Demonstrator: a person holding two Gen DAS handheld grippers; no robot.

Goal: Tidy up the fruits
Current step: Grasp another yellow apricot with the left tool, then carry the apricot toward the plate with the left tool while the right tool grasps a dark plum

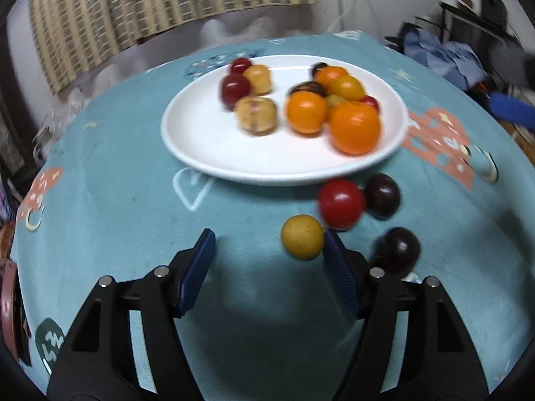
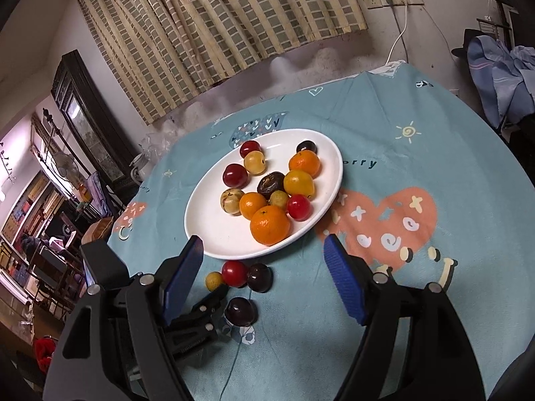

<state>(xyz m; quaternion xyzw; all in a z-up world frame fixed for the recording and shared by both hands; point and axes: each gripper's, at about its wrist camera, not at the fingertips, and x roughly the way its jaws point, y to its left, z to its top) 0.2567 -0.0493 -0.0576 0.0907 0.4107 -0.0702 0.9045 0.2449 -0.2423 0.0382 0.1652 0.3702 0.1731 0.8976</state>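
Observation:
A white plate (image 1: 207, 137) (image 2: 214, 230) on the teal tablecloth holds several oranges, red, yellow and dark fruits. In front of it lie loose fruits: a yellow one (image 1: 302, 237) (image 2: 214, 280), a red one (image 1: 341, 204) (image 2: 234, 273) and two dark plums (image 1: 382, 195) (image 1: 398, 250). My left gripper (image 1: 269, 235) is open and low over the cloth. The yellow fruit lies between its jaws, close against the right fingertip (image 1: 331, 244). My right gripper (image 2: 263, 240) hangs open above the plate's near rim with nothing between its jaws. Its view shows the left gripper's finger (image 2: 217, 295) beside the yellow fruit.
The teal patterned tablecloth (image 1: 133, 217) (image 2: 418, 127) covers a round table. A checked curtain (image 2: 217, 33) hangs behind it. Blue clothes (image 2: 501, 67) are piled at the far right. Shelves and furniture (image 2: 50, 200) stand beyond the table's left edge.

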